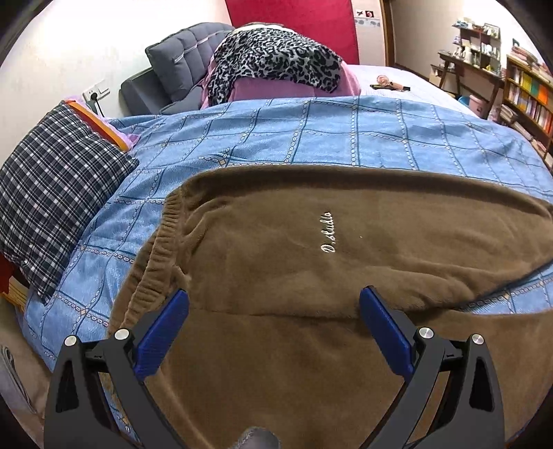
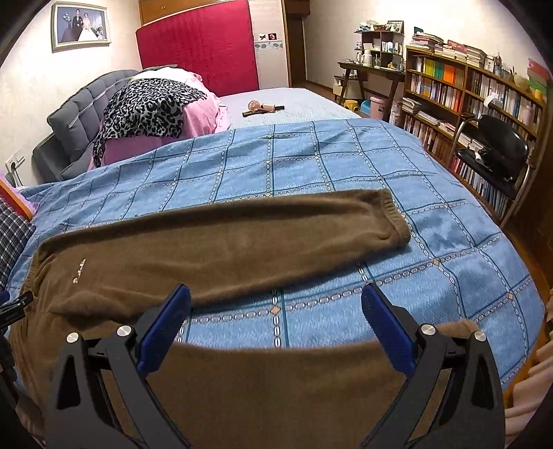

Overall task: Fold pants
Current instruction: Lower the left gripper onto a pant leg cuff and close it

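The brown fleece pants [image 2: 214, 241] are spread flat for folding (legs apart); both tongs, left gripper [image 1: 274, 304] and right gripper [image 2: 276, 300], are held wide open, empty.

Place: home bedroom | bed with blue checked bedspread [image 2: 311, 165] | grey tufted headboard [image 2: 79, 100] | plaid pillow [image 1: 52, 179] | framed wedding photo [image 2: 81, 25] | crowded bookshelves [image 2: 466, 93] | desk [image 2: 369, 70]

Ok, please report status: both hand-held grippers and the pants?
Left hand-held gripper open, above waistband. Right hand-held gripper open, above near leg. Brown pants spread flat on blue quilt, legs apart. Nothing in the way.
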A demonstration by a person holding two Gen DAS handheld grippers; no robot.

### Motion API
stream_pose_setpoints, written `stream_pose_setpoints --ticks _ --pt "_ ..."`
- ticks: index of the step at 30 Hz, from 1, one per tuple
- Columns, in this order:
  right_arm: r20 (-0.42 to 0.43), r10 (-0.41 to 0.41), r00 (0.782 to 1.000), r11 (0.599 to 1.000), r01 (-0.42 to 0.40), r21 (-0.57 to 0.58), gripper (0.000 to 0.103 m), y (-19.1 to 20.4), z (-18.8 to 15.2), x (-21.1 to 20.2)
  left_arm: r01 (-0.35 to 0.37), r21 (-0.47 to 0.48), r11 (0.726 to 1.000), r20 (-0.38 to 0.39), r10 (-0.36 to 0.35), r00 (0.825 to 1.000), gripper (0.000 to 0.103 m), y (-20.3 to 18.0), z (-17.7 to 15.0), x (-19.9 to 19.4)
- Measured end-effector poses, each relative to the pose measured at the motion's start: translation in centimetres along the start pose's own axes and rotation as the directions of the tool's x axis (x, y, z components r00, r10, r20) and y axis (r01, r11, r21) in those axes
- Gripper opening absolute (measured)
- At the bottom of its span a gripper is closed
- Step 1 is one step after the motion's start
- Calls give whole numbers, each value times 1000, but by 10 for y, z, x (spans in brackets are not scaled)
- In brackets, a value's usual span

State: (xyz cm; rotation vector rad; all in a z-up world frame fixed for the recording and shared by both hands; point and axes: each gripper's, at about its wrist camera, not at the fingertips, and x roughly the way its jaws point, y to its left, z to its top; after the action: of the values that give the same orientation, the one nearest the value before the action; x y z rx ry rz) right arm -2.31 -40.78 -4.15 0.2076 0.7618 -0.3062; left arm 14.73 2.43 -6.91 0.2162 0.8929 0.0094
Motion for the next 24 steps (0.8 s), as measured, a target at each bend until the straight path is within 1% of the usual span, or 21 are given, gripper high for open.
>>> stream_pose_setpoints --ticks 5,8,11,15,17,24 --pt "12 2 1000 1000 -2 8 100 -1 12 9 -36 -28 999 0 36 999 98 18 17 17" --pt "-2 2 1000 1000 -2 2 100 2 16 21 -57 -73 996 -3 57 998 98 38 32 32" --pt "-22 7 1000 1000 -7 -1 100 6 17 34 -60 -125 990 -15 58 998 98 60 47 50" --pt "-56 15 998 1000 -15 2 100 9 16 52 -56 -180 982 -45 48 998 98 90 66 82" --pt "-72 15 997 1000 -15 -2 100 12 17 61 -57 -189 980 -54 47 997 98 97 73 94" --pt "-104 17 994 1000 -18 -14 100 21 21 84 -29 -226 974 -95 8 995 98 123 101 152"
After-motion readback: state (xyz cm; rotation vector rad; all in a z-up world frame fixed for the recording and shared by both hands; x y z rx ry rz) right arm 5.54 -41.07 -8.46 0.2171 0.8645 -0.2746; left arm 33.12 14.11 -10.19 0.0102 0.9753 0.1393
